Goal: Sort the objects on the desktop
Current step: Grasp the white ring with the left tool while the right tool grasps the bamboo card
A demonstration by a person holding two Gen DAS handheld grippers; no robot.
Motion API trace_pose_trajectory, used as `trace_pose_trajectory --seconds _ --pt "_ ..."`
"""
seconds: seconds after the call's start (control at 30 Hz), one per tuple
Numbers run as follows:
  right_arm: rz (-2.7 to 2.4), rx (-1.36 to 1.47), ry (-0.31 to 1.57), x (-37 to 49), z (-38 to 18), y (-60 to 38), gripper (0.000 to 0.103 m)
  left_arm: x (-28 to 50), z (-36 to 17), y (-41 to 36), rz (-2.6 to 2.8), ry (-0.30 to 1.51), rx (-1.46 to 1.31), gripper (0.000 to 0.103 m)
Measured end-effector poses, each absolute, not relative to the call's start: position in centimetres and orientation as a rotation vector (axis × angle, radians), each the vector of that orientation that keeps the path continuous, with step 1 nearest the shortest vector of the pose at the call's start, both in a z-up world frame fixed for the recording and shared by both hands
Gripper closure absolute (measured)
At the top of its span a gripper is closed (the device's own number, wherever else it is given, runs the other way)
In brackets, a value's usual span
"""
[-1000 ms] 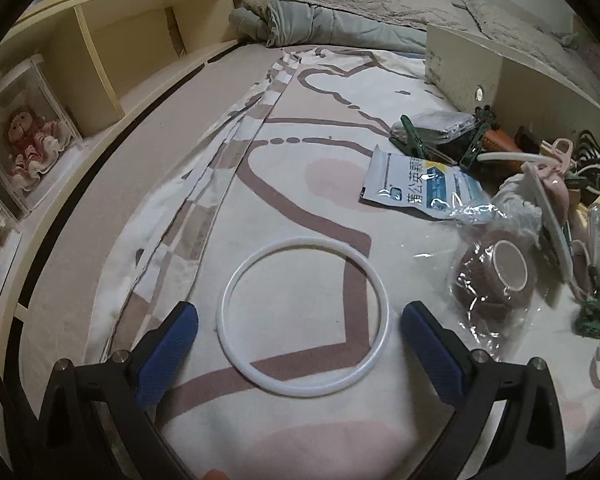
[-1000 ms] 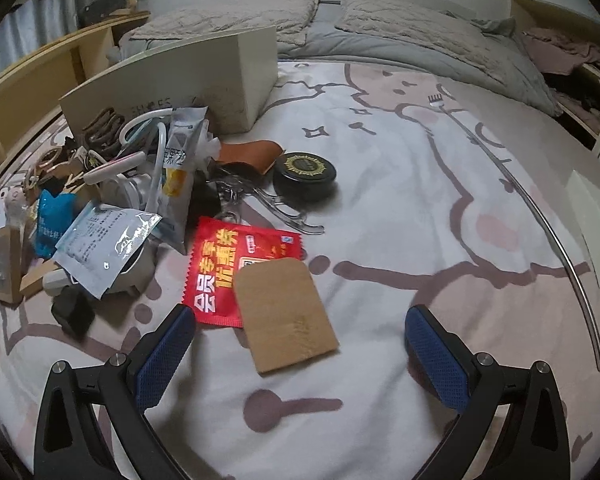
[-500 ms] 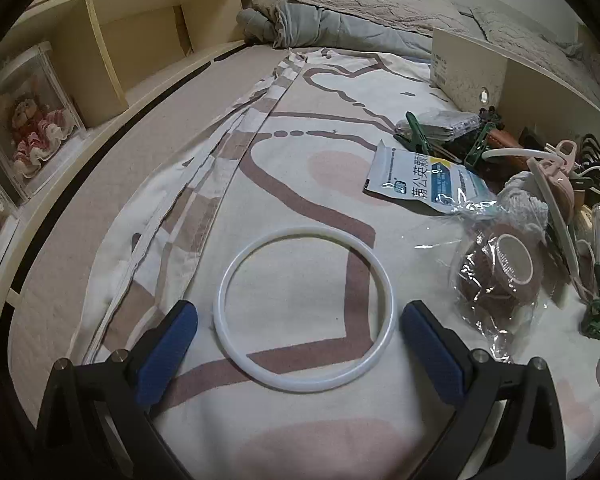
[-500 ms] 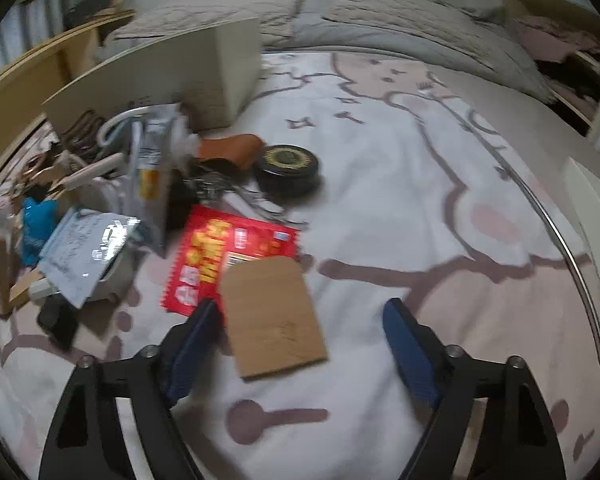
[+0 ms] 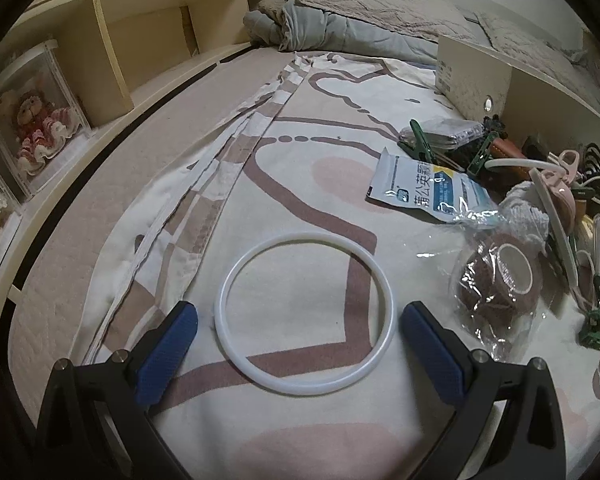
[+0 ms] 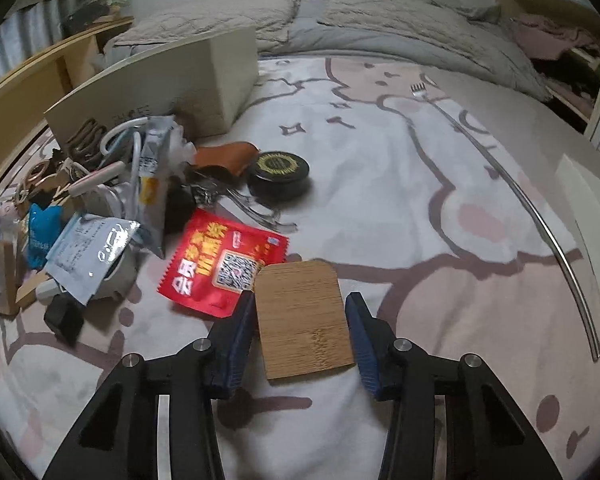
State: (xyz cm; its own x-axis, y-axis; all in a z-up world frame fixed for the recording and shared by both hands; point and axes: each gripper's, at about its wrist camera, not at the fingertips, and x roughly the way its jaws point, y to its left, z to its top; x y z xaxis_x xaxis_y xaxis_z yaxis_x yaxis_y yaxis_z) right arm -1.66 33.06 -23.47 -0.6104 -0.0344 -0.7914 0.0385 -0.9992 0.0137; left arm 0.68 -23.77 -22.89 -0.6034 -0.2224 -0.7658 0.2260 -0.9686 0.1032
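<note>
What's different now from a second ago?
The right tongs have narrowed from wide open and are closing around the bamboo card, which now sits between them. The left tongs stay wide open by the white ring. The clutter hasn't moved.

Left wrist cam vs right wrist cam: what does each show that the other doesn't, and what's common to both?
Left wrist only: a white ring lying flat on the bedsheet between the wide-open fingers of the left gripper, a wrapped brown tape roll, and green clips.

Right wrist only: a bamboo board between the closing fingers of the right gripper, a red packet, a black round tin, and a long metal rod.

Both: the cream box behind the clutter pile.
</note>
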Motion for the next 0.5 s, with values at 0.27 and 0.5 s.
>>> trace_pose_trajectory --seconds 0.27,0.5 --pt "-2.781 1.367 0.007 -1.63 -23.66 33.03 0.057 0.58 -22.50 -23.94 -2.623 0.019 1.218 0.018" --pt "-2.783 1.359 0.006 -1.56 -23.55 33.06 0.057 0.81 -22.20 -23.36 -2.638 -0.023 1.187 0.019"
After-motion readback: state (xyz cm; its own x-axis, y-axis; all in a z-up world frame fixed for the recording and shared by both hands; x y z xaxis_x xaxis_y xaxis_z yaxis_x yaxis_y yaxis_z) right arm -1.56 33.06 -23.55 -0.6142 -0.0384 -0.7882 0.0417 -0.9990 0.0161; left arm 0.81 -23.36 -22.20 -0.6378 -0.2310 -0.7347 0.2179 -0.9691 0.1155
